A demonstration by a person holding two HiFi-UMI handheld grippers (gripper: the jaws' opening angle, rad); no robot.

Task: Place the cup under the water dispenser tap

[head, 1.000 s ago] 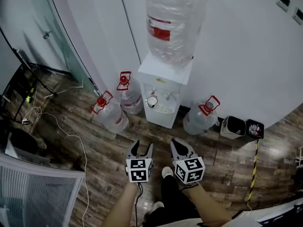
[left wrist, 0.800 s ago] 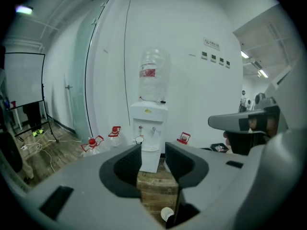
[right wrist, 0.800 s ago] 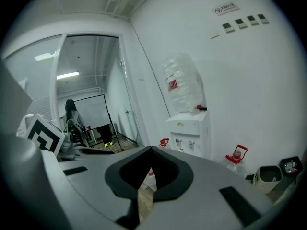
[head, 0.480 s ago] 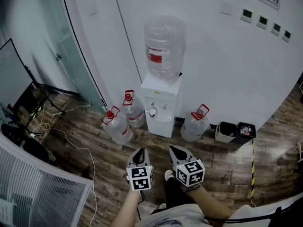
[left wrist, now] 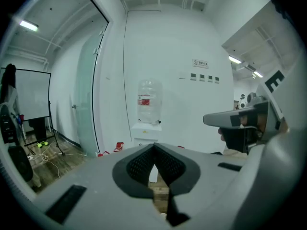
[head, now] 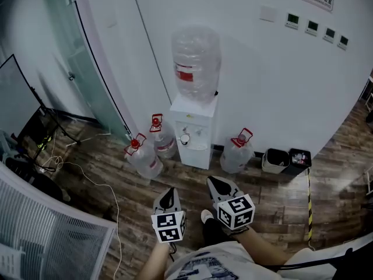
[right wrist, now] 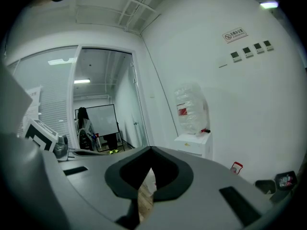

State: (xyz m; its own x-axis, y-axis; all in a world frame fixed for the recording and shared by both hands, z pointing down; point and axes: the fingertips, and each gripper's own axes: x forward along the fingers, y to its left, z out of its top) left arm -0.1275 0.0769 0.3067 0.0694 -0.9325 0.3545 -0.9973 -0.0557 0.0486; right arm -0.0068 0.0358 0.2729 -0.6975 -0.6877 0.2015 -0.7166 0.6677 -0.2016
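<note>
White-rimmed cup (head: 185,139) sits in the water dispenser's (head: 196,155) alcove under the taps. Well back from it, over the wooden floor (head: 274,197), I hold my left gripper (head: 169,191) and right gripper (head: 212,181) — both closed, jaws together on nothing.

Spare jugs (head: 144,158) on the wood floor (head: 105,177), bins (head: 274,160) by the white wall (head: 262,92)

Clear crinkled plastic bottle (head: 196,63) — smooth matt white dispenser (head: 195,153) — grained wood-plank floor (head: 280,191).
</note>
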